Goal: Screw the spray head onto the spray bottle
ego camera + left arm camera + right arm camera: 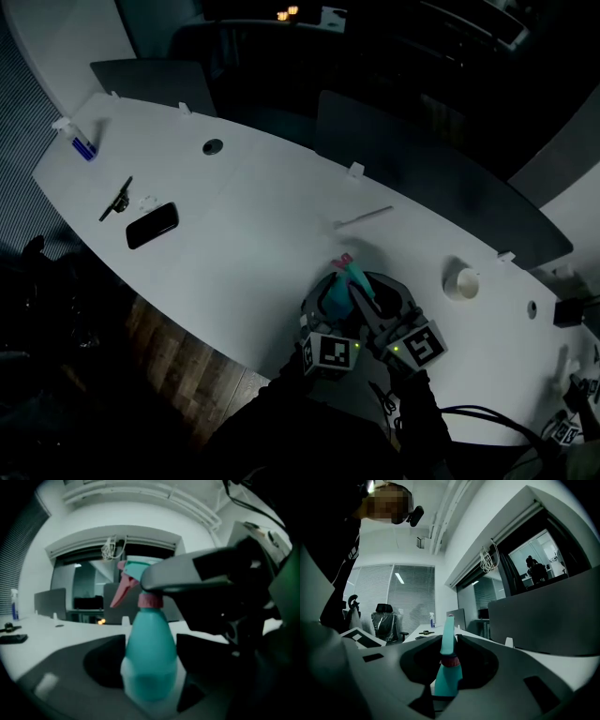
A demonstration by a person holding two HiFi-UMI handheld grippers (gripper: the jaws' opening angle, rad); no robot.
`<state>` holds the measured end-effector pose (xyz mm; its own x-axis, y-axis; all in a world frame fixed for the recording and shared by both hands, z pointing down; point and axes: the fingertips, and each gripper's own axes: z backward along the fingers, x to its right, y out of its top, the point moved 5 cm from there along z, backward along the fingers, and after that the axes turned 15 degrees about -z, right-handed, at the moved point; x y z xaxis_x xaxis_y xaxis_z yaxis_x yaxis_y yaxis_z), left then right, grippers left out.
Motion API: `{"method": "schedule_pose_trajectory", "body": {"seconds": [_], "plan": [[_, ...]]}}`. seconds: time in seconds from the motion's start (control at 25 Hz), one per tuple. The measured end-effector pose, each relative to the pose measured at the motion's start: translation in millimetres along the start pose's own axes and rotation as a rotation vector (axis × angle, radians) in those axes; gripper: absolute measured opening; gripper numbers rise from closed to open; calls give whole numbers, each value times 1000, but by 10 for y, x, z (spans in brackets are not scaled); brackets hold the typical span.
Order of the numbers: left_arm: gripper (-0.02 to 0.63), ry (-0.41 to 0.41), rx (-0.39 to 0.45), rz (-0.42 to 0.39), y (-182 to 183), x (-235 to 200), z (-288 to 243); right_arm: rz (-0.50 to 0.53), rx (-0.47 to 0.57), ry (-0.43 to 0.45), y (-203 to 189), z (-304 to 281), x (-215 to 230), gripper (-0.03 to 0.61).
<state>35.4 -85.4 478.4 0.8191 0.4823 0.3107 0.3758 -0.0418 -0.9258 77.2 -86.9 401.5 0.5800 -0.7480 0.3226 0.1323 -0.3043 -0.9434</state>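
Observation:
A teal spray bottle [336, 294] stands upright near the front edge of the white table [253, 253]. Its teal spray head [351, 272] with a pink trigger sits on the bottle's neck. My left gripper [328, 309] is shut on the bottle's lower body [150, 653], a dark pad against each side. From the right, my right gripper [364, 295] reaches in level and is shut on the spray head [449, 639] just above the pink collar [150, 601]. In the left gripper view its grey jaw crosses the top of the head [133, 571] and hides the right part of it.
A black phone [152, 225] and a dark tool [116, 199] lie at the table's left. A small blue bottle [84, 147] stands at the far left corner, a white stick [364, 217] behind the bottle, a white cup [461, 283] to the right. Cables [487, 417] trail at the lower right.

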Motion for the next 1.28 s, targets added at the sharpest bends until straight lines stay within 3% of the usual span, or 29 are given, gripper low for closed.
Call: {"method": "schedule_pose_trajectory", "body": {"seconds": [0.04,0.12,0.2,0.28,0.36,0.44,0.52,0.68,0.76,0.84,1.04,1.28], "plan": [[343,4,-9,-19,-11,18,2,2,-4,4,-3,-1,1,87],[354,-94,1,-90,-40,-12,16,7,-16,18,-9,-6,3,87],[406,-262,41,-107,-29,-163,22,8,-32,35,-1,-18,2,87],[431,-462,69,-61,-2,-299,-20,1,-43,53,14,-21,8,87],[398,-632,72,-39,5,-310,-69,-10,-45,59,17,-14,12,87],[312,-682,85,-46,22,-262,-75,-10,-38,51,16,-9,20,87],[309,-584,108,-47,36,-222,-46,-6,-26,32,17,-9,34,87],[306,-138,74,-49,36,-127,50,0,-1,-8,6,-40,21,87],[307,19,47,-60,27,-52,78,3,8,-14,0,-48,0,87],[311,42,49,-57,21,-30,83,3,12,-19,-2,-42,-6,87],[321,-57,66,-33,-18,-75,102,-24,38,-38,3,-32,-14,89],[324,-49,55,-38,-58,-77,162,-8,39,-50,-24,0,-49,98]]}}
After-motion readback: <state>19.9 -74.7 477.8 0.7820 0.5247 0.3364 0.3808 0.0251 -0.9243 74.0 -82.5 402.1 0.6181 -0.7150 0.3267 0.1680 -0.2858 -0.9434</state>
